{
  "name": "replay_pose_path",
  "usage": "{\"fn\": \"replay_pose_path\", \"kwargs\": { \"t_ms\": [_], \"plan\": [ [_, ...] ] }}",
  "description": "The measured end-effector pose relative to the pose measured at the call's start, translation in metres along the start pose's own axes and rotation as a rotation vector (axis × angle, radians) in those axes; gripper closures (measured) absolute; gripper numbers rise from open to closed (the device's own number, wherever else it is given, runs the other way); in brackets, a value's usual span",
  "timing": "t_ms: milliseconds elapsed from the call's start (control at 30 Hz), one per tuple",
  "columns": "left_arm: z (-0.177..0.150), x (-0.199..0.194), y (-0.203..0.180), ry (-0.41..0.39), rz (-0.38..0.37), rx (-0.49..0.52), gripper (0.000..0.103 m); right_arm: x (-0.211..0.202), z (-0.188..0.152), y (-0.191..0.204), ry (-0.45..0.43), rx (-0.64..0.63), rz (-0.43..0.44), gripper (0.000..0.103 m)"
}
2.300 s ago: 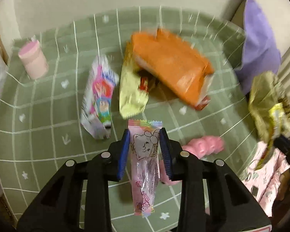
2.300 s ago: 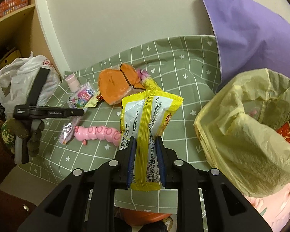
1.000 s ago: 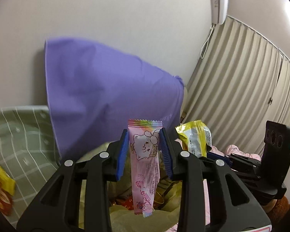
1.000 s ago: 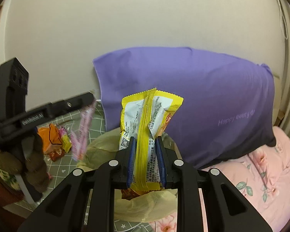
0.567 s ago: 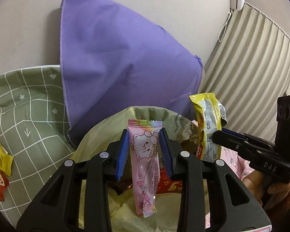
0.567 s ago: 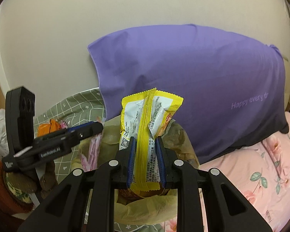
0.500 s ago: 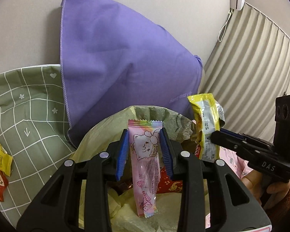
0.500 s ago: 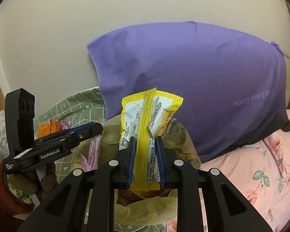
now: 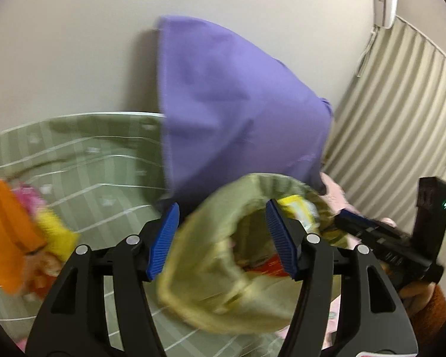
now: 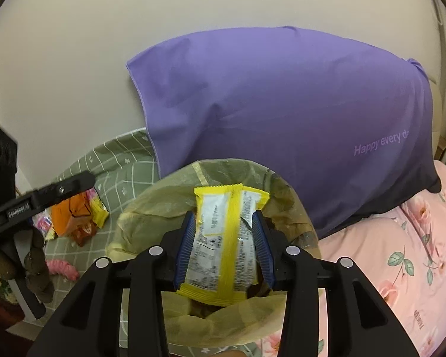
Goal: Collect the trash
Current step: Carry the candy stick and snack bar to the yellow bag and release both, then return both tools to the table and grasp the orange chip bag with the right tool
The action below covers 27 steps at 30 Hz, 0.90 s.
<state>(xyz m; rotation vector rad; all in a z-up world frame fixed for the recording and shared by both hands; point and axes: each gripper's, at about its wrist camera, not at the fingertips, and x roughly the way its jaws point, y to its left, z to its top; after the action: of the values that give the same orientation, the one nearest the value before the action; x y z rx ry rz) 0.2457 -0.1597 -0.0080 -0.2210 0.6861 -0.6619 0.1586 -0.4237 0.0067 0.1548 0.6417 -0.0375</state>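
In the left wrist view my left gripper [image 9: 223,238] is open, its jaws still opening, with nothing between the blue pads. It hangs over the mouth of the yellow trash bag [image 9: 211,267], where red and other wrappers lie. The pink wrapper is not in sight. My right gripper [image 10: 224,247] is over the same bag [image 10: 151,208], jaws opening. The yellow snack wrapper [image 10: 220,208] sits loose between its pads, low over the bag's mouth. The left gripper [image 10: 83,183] shows at the left of the right wrist view. The right gripper [image 9: 339,218] reaches in from the right in the left wrist view.
A purple pillow [image 10: 282,119] leans on the wall behind the bag. Orange and yellow wrappers [image 10: 71,214] and a pink caterpillar toy [image 10: 62,267] lie on the green checked cover [image 10: 119,160]. Pink floral bedding [image 10: 401,253] lies to the right, with a curtain [image 9: 401,119] beyond.
Both grippers have opened. The pink wrapper has left the left jaws. The yellow wrapper has slid lower between the right pads. The left gripper has swung, blurring its view.
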Motion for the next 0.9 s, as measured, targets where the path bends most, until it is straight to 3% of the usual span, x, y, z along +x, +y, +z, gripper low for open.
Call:
{"fn": "replay_pose_path", "kwargs": {
  "t_ms": [167, 333, 467, 700, 900],
  "plan": [
    [-0.013, -0.038, 0.050, -0.016, 0.117, -0.063, 0.045, -0.004, 0.001, 0.029, -0.022, -0.010, 0.023, 0.065],
    [-0.027, -0.086, 0.102, -0.055, 0.285, -0.072, 0.045, -0.002, 0.001, 0.070, -0.029, -0.064, 0.056, 0.065],
    [-0.038, -0.118, 0.140, -0.068, 0.425, -0.051, 0.045, 0.003, -0.003, 0.103, -0.008, -0.111, 0.110, 0.065],
    [-0.061, -0.164, 0.217, -0.066, 0.650, -0.131, 0.045, 0.017, -0.016, 0.150, 0.061, -0.156, 0.193, 0.065],
    [-0.076, -0.178, 0.248, -0.040, 0.619, -0.255, 0.045, 0.030, -0.025, 0.191, 0.116, -0.231, 0.244, 0.065]
  ]
}}
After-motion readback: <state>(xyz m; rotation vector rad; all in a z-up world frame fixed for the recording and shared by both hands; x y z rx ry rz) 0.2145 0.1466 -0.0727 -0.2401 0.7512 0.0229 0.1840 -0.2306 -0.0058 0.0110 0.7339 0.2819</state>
